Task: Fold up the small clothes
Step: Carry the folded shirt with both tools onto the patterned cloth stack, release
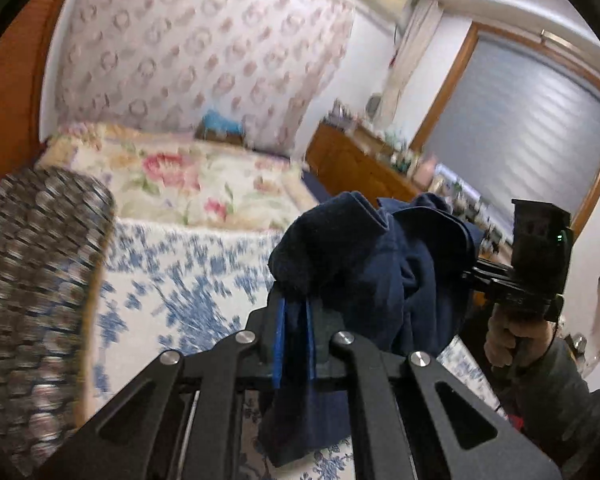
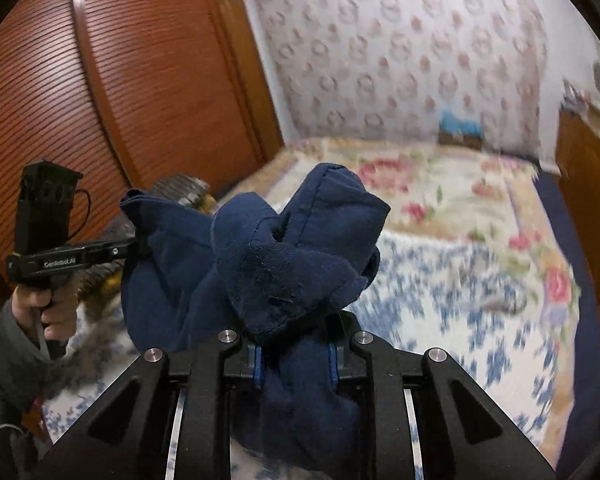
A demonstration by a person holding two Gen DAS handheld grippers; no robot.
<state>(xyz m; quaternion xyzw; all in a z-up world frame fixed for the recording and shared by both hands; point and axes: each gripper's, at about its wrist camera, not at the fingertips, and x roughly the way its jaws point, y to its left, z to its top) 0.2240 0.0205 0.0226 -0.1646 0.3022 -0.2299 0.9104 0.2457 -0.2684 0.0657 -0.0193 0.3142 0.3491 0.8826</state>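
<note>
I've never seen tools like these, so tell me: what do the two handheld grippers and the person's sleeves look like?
Each is a matte black pistol-grip tool. The left gripper carries white lettering on its body, a boxy black block on top and a thin looping cable. The right gripper has a similar block with a small green light. Up close, black angular linkage arms have silver round rivets, and the jaws have blue pads. The sleeves are grey.

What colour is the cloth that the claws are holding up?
Dark navy blue. The cloth shows best in the right wrist view.

Soft even indoor light; bed (image 1: pixel 188 248) and wallpaper (image 2: pixel 400 60) motion-blurred; fisheye bending, dark vignette at corners
</note>
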